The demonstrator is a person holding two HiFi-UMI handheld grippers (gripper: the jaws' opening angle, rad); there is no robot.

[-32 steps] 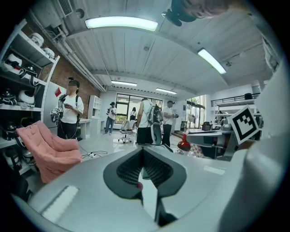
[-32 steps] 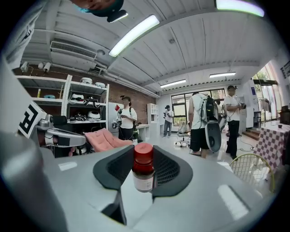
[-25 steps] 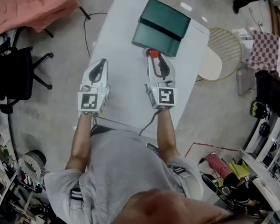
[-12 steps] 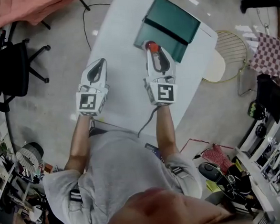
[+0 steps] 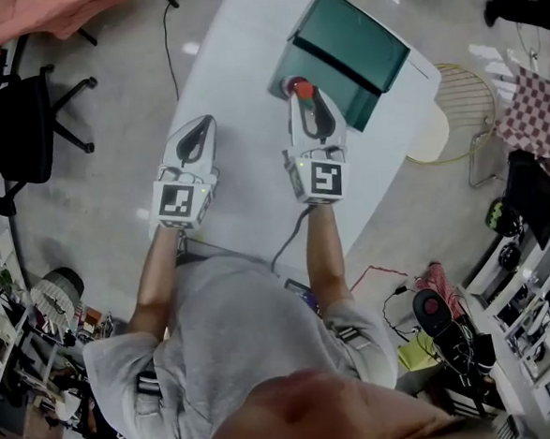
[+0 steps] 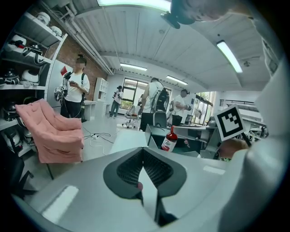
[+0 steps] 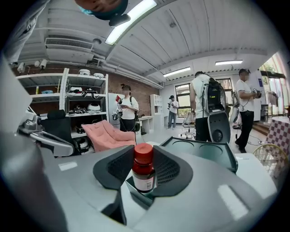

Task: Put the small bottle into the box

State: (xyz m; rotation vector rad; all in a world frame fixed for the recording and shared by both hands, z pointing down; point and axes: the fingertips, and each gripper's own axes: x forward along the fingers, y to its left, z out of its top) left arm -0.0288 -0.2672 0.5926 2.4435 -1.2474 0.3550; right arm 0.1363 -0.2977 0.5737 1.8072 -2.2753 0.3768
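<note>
- Our right gripper (image 5: 302,97) has brought the small bottle (image 7: 144,172), clamped upright, to the six-o'clock edge of the box (image 5: 356,41).
- Our left gripper (image 5: 197,125) is closed and empty.
- The bottle is likely light, rigid and slippery; we hold it below the cap.

There is one small bottle (image 7: 143,174), one dark green box (image 5: 356,39), one white worktop (image 5: 238,94) and two tongs, the left tongs (image 5: 196,125) and the right tongs (image 5: 302,97).
</note>
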